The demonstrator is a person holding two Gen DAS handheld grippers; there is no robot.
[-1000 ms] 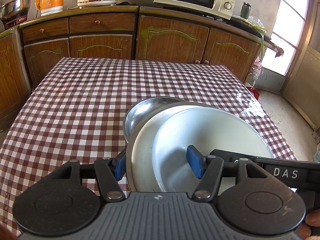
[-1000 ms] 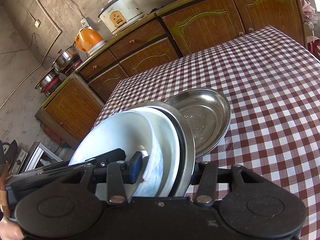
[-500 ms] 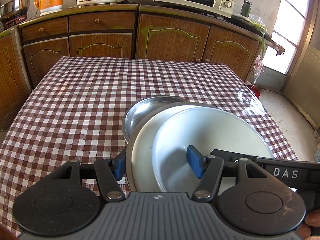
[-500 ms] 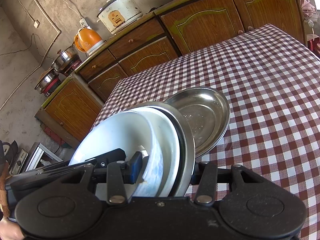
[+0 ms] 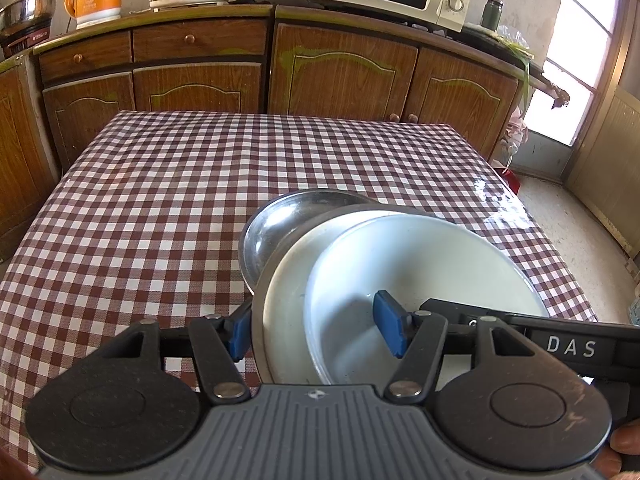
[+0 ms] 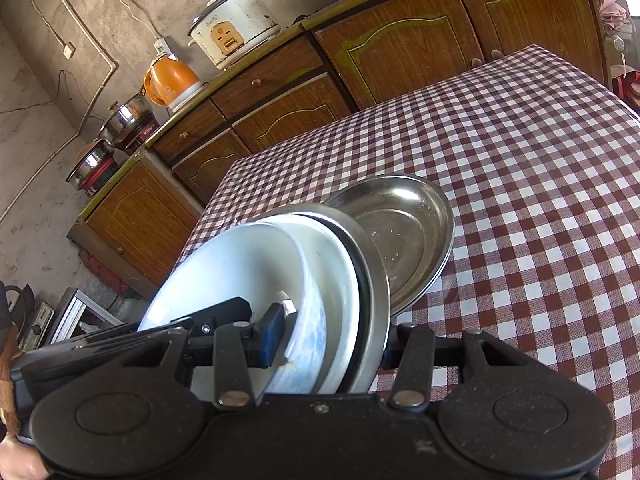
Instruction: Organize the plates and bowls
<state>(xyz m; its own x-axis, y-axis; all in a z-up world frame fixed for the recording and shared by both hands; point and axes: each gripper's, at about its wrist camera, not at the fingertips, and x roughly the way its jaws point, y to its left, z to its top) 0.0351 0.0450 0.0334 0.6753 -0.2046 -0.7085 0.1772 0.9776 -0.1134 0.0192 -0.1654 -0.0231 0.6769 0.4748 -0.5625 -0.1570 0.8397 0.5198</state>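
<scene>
Because the dishes were nested on a slant, both grippers had to pinch the bundle together rather than share it piece by piece. Farthest left in the left wrist view, the steel plate [image 5: 280, 232] lay on the checked table [image 5: 160, 200], its rim under the tilted stack. The left gripper [image 5: 316, 330] was clamped across the steel dish [image 5: 288, 280] and white bowl [image 5: 420, 264], one blue pad outside the rim, the other inside the bowl. To the right, the right gripper [image 6: 332, 340] was clamped on the same stack from the opposite side, probably to keep it from sliding apart. Both pointed downward; a fingertip [image 5: 628, 440] showed at the corner.
</scene>
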